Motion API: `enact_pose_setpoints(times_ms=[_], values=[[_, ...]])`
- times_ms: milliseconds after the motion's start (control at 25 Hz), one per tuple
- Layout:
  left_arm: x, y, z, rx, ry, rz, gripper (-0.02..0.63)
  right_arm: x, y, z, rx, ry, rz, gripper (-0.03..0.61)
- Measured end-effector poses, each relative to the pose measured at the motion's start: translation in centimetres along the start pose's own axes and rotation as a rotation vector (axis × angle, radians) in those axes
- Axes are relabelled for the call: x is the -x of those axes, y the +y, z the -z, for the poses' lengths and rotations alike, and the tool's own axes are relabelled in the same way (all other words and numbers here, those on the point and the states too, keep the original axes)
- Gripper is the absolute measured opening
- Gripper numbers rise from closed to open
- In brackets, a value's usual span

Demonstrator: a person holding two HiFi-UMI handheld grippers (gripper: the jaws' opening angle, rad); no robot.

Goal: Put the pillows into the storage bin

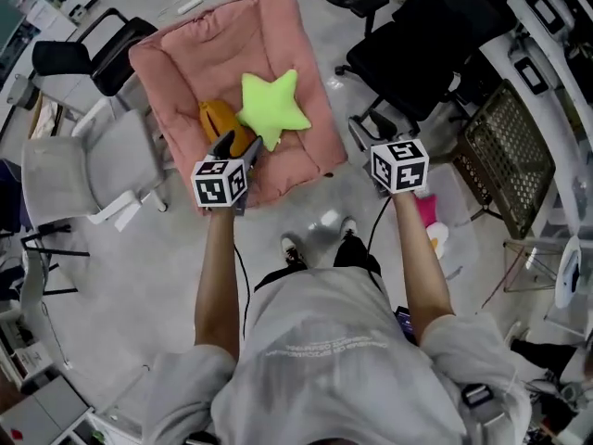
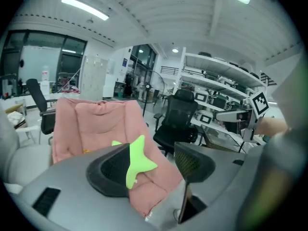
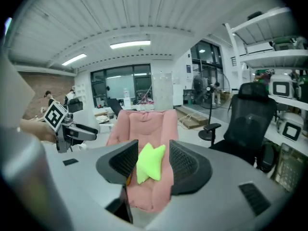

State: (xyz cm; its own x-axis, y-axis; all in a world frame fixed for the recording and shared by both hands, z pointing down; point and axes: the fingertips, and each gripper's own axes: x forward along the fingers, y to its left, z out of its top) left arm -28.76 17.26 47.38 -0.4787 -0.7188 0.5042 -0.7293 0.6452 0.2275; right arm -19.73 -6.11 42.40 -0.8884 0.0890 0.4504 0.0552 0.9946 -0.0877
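A lime-green star pillow lies on a pink padded lounger on the floor, with an orange pillow tucked at its left. My left gripper hangs in the air over the lounger's near edge, just short of the orange pillow, jaws open and empty. My right gripper is held level with it to the right of the lounger, also open and empty. In the left gripper view the star pillow shows far beyond the left gripper. Beyond the right gripper the star pillow also lies far off.
A brown mesh basket stands on the floor at the right. Black office chairs crowd the far right, and grey chairs stand to the left. The person's shoes are just below the lounger. A pink and white item lies near the right arm.
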Motion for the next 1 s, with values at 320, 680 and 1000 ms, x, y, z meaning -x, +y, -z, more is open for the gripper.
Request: enact_pose_setpoints(times_ms=[320,680,1000], values=[[2.5,9.1,3.2,0.155,0.012,-0.174,0.307,-11.8,9.8,-3.5,0.182,0.064,-0.282,0.218],[0.1,18.2,7.3,0.355,0.091,-0.362,0.307,-28.2,17.5,-1.5,0.301,0.240,-0.616,0.222],[-6.0,23.4,10.3,0.472,0.144,-0.382,0.330,-39.9,22.0,2.5,0.416,0.379,-0.787,0.240]])
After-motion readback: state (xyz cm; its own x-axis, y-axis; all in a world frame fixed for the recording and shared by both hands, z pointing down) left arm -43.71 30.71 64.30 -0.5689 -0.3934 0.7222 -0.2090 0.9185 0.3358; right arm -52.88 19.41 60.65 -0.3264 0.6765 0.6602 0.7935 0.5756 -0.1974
